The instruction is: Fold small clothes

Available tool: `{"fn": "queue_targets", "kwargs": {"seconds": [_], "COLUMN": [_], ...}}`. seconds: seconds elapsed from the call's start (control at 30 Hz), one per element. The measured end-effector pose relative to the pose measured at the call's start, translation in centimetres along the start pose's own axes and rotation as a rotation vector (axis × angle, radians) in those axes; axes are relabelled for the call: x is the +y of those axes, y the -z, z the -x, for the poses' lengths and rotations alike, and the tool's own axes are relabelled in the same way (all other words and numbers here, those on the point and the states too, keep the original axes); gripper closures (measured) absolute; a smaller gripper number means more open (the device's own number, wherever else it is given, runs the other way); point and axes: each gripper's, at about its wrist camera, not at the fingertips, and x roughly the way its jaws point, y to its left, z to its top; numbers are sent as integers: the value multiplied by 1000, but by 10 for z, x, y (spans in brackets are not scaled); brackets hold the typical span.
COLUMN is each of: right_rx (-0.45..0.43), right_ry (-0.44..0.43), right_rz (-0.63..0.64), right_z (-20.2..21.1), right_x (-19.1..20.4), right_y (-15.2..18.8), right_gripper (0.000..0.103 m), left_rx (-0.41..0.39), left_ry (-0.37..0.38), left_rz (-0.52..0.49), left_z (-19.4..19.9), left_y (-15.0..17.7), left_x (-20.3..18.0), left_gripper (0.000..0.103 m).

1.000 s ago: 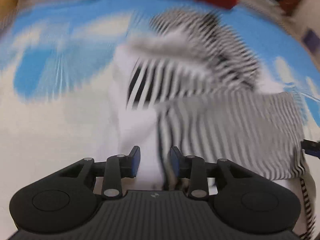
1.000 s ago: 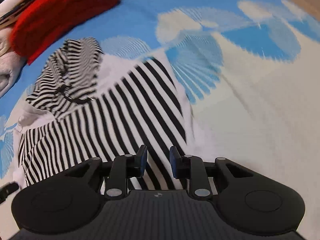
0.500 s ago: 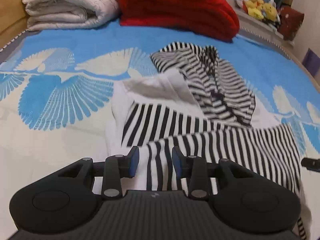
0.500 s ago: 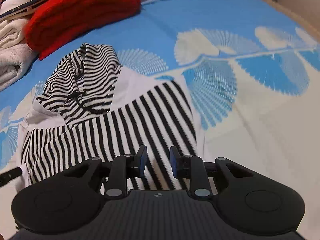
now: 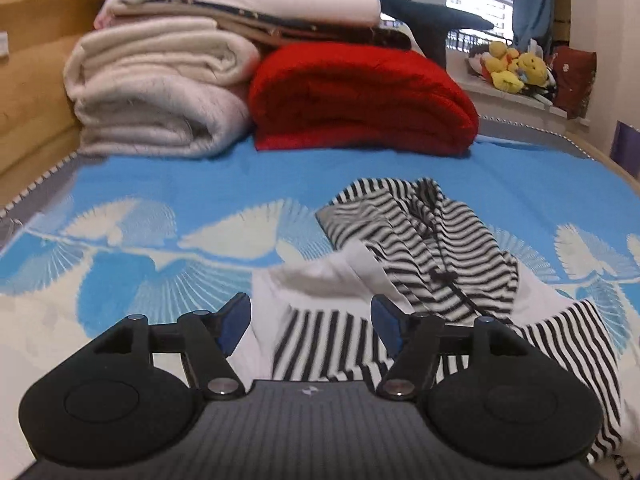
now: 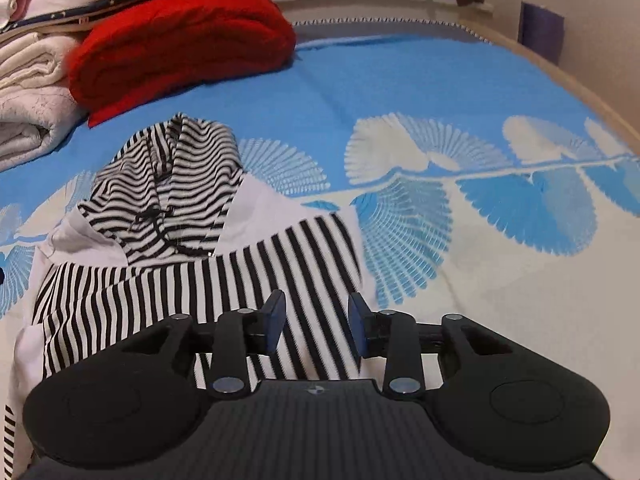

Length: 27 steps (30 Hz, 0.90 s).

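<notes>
With my left tongs (image 5: 310,322) and right tongs (image 6: 316,320) just opening, apart and empty over the striped hoodie (image 6: 224,272), I should regrip its near hem evenly before folding toward the hood (image 6: 176,184).

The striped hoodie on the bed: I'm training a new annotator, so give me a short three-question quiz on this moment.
1. True or false: the left gripper is clamped on the striped hoodie.
2. Multiple choice: what lies directly beyond the hoodie's hood on the blue bedspread? A) a folded red blanket B) a laundry basket C) a pair of shoes
3. Fill in: in the right wrist view, the right gripper has its jaws ____, with the hoodie's striped fabric lying below them.

Key:
1. False. Its jaws have just been opening and stand wide, nothing pinched between them.
2. A.
3. Open; they have just been opening too.
</notes>
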Motion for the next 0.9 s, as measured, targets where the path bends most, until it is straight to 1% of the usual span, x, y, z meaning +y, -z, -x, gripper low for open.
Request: {"fn": "queue_targets", "kwargs": {"seconds": [0.1, 0.2, 0.27, 0.33, 0.4, 0.47, 0.53, 0.7, 0.73, 0.77, 0.8, 0.87, 0.9], "right_rx": [-11, -31, -56, -91, -115, -112, -91, -36, -29, -21, -15, -6, -2], "right_ry": [-7, -13, -20, -25, -35, -41, -47, -11, -5, 1, 0, -2, -3], "right_rz": [-1, -7, -9, -14, -4, 4, 0, -4, -9, -13, -15, -13, -10], "right_z": [4, 8, 12, 18, 20, 19, 13, -3, -5, -8, -10, -14, -15], "right_x": [-4, -6, -7, -9, -12, -15, -19, -25, -27, -28, -29, -29, -28], "right_y": [0, -1, -3, -6, -8, -10, -11, -12, -12, -11, -11, -11, -10], "right_gripper": [65, 65, 65, 65, 65, 65, 65, 65, 65, 68, 72, 90, 91], "left_rx": [-6, 10, 43, 88, 113, 132, 148, 179, 190, 207, 220, 237, 250], "left_ry": [9, 14, 12, 31, 48, 54, 57, 89, 96, 108, 112, 91, 90], "left_rz": [-11, -29, -20, 12, 42, 68, 74, 125, 136, 146, 154, 172, 182], "left_z": [-2, -11, -26, -50, -76, -107, -139, -224, -240, -258, -273, -301, -313], "left_y": [-5, -11, -16, -26, -39, -54, -72, -118, -125, -131, -135, -143, -146], "left_x": [-2, -5, -5, -1, 1, 3, 1, -5, -7, -10, -12, -19, -22], "left_gripper": [32, 39, 53, 77, 84, 84, 84, 84, 82, 81, 79, 59, 39]}}
